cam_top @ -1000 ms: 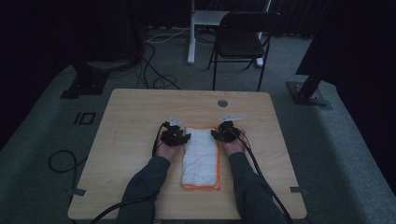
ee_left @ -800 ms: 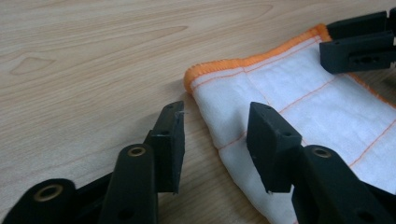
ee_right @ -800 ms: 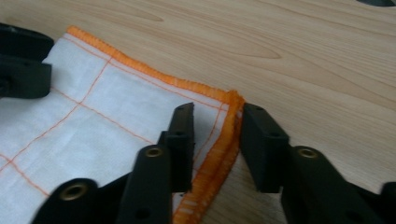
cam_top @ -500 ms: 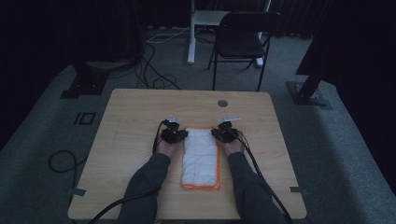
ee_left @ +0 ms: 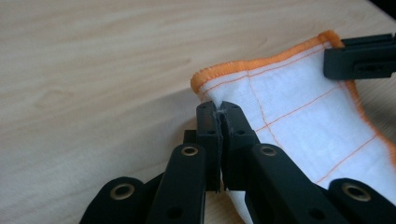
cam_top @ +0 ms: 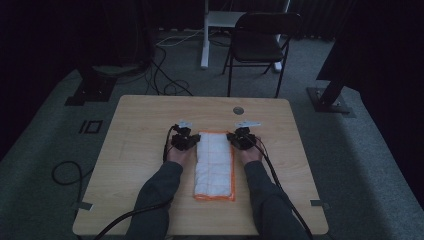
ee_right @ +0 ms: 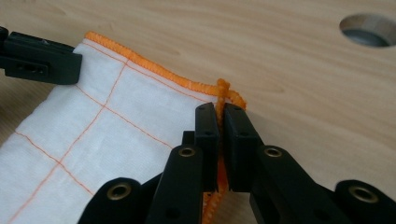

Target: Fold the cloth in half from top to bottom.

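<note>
Both jaws have just snapped closed, so the left gripper (ee_left: pixel 218 116) and right gripper (ee_right: pixel 220 116) now pinch the orange-edged cloth's (cam_top: pixel 215 162) far corners.

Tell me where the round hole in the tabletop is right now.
High view: the round hole sits near the table's far edge, just beyond the cloth, nearer the right gripper.

Cloth (cam_top: pixel 215 165) lying mid-table (cam_top: pixel 140 130), running toward the near edge; left gripper (cam_top: pixel 192 142) and right gripper (cam_top: pixel 234 139) at its far corners.
</note>
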Motion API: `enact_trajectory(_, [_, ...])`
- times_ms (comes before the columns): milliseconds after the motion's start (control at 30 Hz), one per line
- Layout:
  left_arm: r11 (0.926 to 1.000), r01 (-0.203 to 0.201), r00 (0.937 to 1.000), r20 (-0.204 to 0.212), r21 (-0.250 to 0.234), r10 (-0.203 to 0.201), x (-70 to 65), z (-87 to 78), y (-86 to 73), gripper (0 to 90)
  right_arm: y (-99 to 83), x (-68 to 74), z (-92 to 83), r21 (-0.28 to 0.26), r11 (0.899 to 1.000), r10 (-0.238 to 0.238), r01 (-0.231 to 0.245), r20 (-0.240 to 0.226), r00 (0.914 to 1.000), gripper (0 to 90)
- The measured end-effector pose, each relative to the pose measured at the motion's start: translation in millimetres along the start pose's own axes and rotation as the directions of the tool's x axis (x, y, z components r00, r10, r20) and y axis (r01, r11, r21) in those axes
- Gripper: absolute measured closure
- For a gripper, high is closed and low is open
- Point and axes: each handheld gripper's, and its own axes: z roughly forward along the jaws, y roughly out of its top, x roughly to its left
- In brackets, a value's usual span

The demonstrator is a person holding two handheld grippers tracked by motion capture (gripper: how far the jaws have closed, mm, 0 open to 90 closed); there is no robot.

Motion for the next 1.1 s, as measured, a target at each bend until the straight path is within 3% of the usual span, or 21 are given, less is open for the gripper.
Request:
enact_trajectory(233, [0.9984,-0.011,0.9999,0.0,-0.056,0.011,-1.2,-16.1,13.6,88.4,12.7,3.2,-11.1,-0.056,0.998,-0.007,0.007,-0.009,0.9999,85.7])
enact_trajectory(400, [0.9969,-0.04,0.9992,0.007,-0.067,0.04,-5.5,-26.0,15.4,88.3,16.8,8.0,-21.9,-0.082,0.996,-0.024,0.022,-0.022,0.9995,85.6])
enact_trajectory(800, [0.9912,-0.089,0.9949,0.037,-0.098,0.093,-17.3,-53.8,3.0,88.0,9.3,23.5,-52.1,-0.121,0.992,-0.053,0.043,-0.08,0.9954,85.5])
enact_trajectory(1100, [0.9897,-0.089,0.9925,0.075,-0.112,0.097,-24.4,-68.9,-10.7,88.0,-2.6,31.3,-70.7,-0.133,0.989,-0.078,0.064,-0.103,0.9916,85.5])
